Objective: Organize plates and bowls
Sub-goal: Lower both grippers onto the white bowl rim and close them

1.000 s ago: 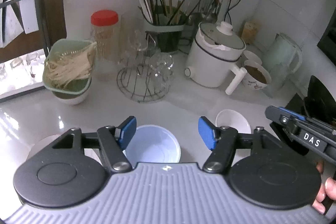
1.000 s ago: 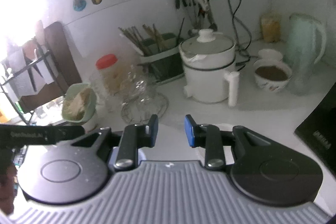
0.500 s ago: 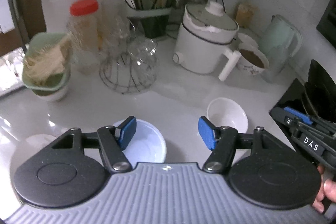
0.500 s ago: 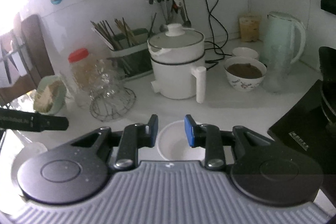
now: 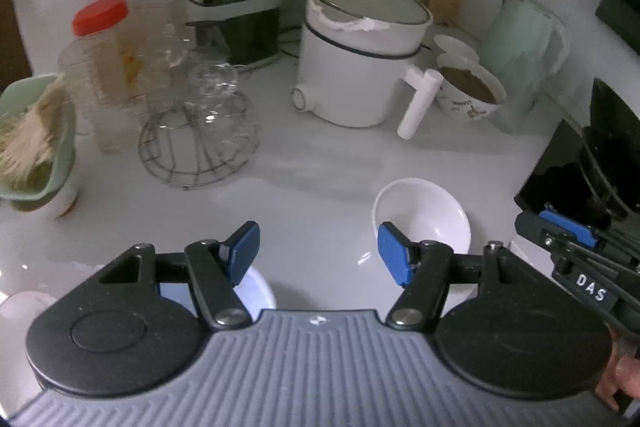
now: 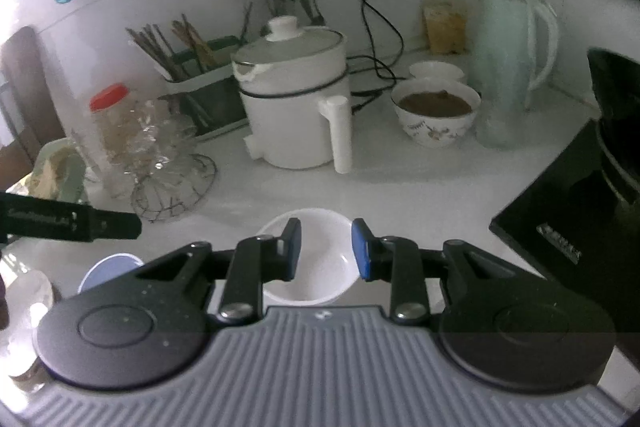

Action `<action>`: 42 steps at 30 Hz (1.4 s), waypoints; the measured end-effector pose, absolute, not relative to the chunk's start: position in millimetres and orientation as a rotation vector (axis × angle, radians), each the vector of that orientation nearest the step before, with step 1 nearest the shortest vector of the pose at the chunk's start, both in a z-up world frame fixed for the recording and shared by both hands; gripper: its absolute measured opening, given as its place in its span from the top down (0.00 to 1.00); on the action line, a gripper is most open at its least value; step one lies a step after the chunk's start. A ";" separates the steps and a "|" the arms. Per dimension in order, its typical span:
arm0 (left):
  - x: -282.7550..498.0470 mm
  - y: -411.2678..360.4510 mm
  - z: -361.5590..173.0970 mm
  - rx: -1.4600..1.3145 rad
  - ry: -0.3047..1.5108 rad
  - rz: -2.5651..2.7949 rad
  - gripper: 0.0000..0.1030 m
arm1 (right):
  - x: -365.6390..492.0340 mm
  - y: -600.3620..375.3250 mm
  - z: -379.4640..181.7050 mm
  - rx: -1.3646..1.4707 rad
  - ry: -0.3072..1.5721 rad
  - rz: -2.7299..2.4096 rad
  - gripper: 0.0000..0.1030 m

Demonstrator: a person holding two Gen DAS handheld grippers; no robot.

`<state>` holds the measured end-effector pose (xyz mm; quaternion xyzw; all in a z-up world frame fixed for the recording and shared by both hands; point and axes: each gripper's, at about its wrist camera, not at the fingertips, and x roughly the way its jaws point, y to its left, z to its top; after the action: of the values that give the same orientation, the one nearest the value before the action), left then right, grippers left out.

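Bowls are the matter here, two of them loose on the white bench (image 5: pixel 328 163), with a small pale dish at the near left edge that is too blurred to name; going from the biggest things down, the white electric pot (image 6: pixel 294 95) and the pale green kettle (image 6: pixel 514 55) stand at the back, well apart from the work, and a patterned bowl (image 6: pixel 436 111) with something brown in it sits just beside the kettle, full and best left alone; the white bowl (image 6: pixel 308 259) lies in the open near the front, empty and upright, and the right gripper (image 6: pixel 326 249) hangs over it with its fingers narrowly parted around nothing, both pads clear of the rim; the blue-lined bowl (image 5: pixel 256 291) sits further left, mostly hidden under the left gripper (image 5: pixel 318 255), whose fingers stand wide apart and empty above bare bench; both bowls look like thin, hard, glazed or plastic ware, light but slick, stiff enough to pinch yet liable to chip or skate on the glossy surface; the sound hold is probably across the rim wall, one pad inside and one outside, so the right fingers seem set wide enough for that already, and the left would need to shift over its bowl's edge.
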<state>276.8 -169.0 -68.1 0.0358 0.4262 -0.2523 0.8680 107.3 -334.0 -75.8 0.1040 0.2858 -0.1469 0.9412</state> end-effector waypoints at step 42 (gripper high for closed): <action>332.8 -237.8 -161.8 0.025 1.114 -0.639 0.44 | 155.8 -375.7 -157.7 0.451 0.672 -0.378 0.65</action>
<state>332.8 -237.8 -161.8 0.0117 0.5196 -0.2981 0.8006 155.8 -375.7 -157.7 0.2180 0.3251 -0.1830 0.9018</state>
